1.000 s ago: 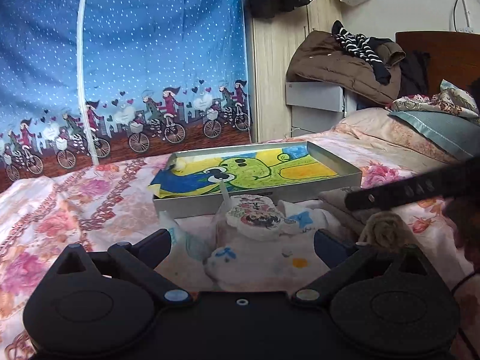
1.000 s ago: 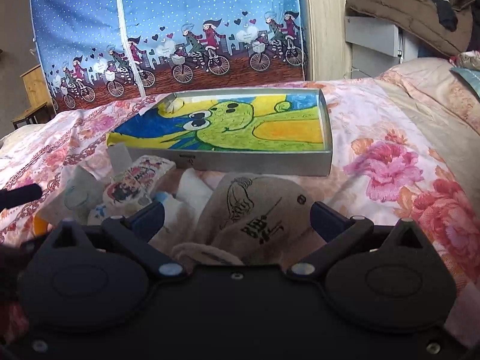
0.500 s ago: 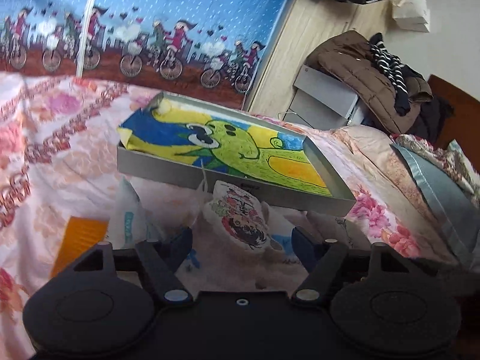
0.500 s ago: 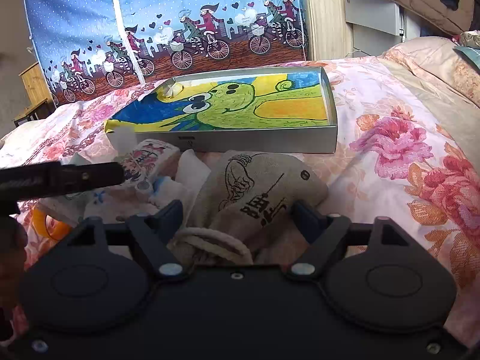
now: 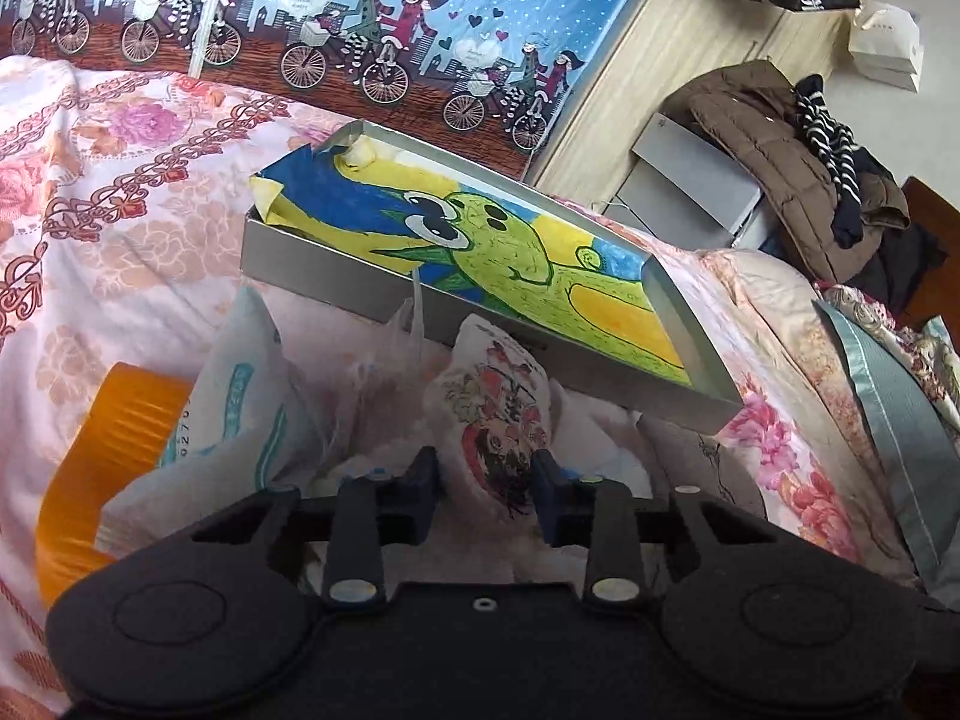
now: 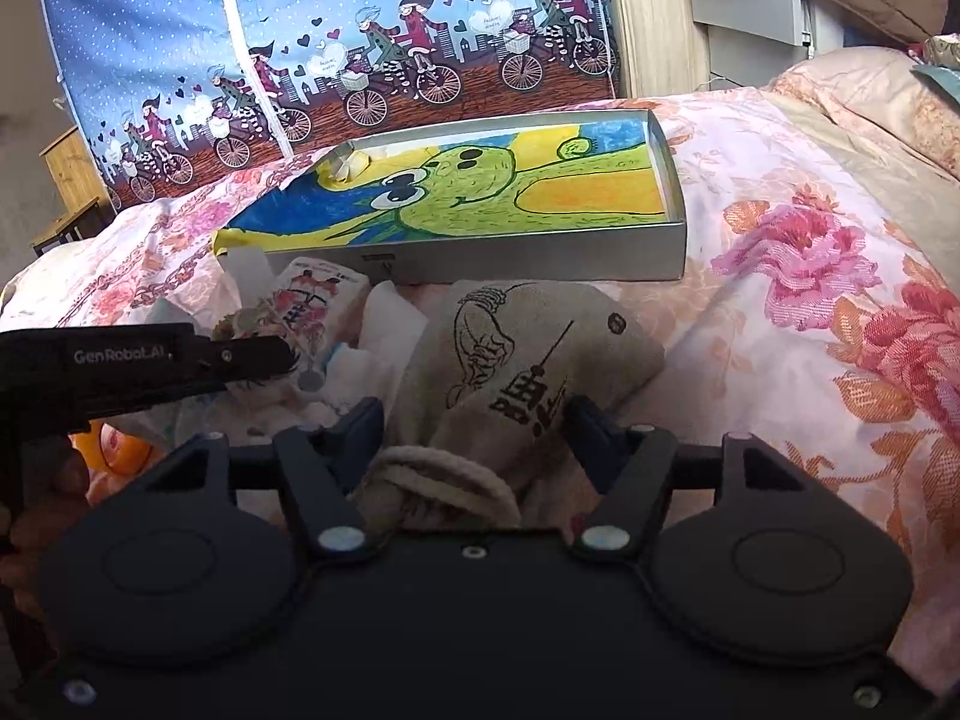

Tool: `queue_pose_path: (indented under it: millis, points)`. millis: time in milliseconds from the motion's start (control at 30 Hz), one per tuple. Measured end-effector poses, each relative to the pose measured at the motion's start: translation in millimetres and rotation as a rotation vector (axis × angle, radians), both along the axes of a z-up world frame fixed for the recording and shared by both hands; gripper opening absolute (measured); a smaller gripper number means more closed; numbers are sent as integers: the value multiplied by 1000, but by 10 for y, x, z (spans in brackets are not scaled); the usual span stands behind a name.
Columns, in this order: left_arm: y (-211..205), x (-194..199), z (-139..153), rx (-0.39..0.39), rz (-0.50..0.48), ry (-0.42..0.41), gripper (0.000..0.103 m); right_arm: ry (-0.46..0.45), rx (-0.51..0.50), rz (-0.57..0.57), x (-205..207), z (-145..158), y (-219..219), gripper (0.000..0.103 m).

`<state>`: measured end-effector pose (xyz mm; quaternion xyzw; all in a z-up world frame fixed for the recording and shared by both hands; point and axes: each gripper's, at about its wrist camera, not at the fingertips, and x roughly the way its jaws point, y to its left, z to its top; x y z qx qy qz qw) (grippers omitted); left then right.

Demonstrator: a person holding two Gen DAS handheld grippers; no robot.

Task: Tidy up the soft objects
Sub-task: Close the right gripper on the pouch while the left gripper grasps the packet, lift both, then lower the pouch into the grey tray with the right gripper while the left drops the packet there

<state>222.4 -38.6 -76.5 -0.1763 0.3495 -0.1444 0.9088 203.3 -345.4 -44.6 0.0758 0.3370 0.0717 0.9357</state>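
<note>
A printed tissue pack (image 5: 492,414) stands between the fingers of my left gripper (image 5: 485,483). The jaws are closing and the pads touch both of its sides. In the right wrist view the same pack (image 6: 312,300) shows with a left finger (image 6: 240,354) against it. My right gripper (image 6: 474,426) is closing on the neck of a beige drawstring bag (image 6: 528,354) with black print, its pads against the cloth. Both lie on the floral bedspread just in front of a grey tray (image 5: 336,264) lined with a green cartoon drawing.
A white and teal soft pack (image 5: 240,408), crumpled clear plastic (image 5: 384,360) and an orange holder (image 5: 108,450) lie left of the printed pack. White tissues (image 6: 384,324) sit between pack and bag. A pillow (image 5: 888,408) lies at the right. A hand (image 6: 36,510) holds the left gripper.
Both grippers' jaws have narrowed, the left onto the printed pack, the right onto the bag's neck. The left gripper rolled and moved in closer; the right barely moved.
</note>
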Motion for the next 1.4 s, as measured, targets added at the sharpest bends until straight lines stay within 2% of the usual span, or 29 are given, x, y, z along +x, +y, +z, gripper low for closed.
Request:
queue_pose_path:
  millis: [167, 400, 500, 633, 833, 1000, 1100, 1200, 1267, 1400]
  points:
    - [-49, -94, 22, 39, -5, -53, 27, -11, 3, 8, -13, 14, 10, 36]
    - [-198, -308, 117, 105, -47, -156, 16, -34, 30, 13, -24, 69, -68, 20]
    - [-250, -396, 167, 129, -49, -200, 14, -56, 38, 13, -47, 115, -91, 19]
    - [-247, -459, 227, 119, -25, -220, 14, -111, 24, 9, -85, 198, -118, 20]
    - [-215, -518, 355, 111, 15, -264, 13, -228, 31, -12, -114, 346, -212, 19]
    - [-162, -473, 520, 62, 44, -308, 13, -339, 41, -50, 14, 425, -317, 19]
    - [-161, -379, 627, 75, 61, -364, 13, -391, 29, -66, 243, 457, -334, 20]
    - [-220, -104, 702, 78, 83, -401, 14, -424, 1, -69, 533, 473, -321, 20]
    - [-253, 177, 704, 48, 102, -393, 13, -429, -1, -77, 713, 456, -325, 20]
    - [-368, 719, 675, 36, 96, -345, 14, -400, 37, -108, 1128, 324, -314, 20]
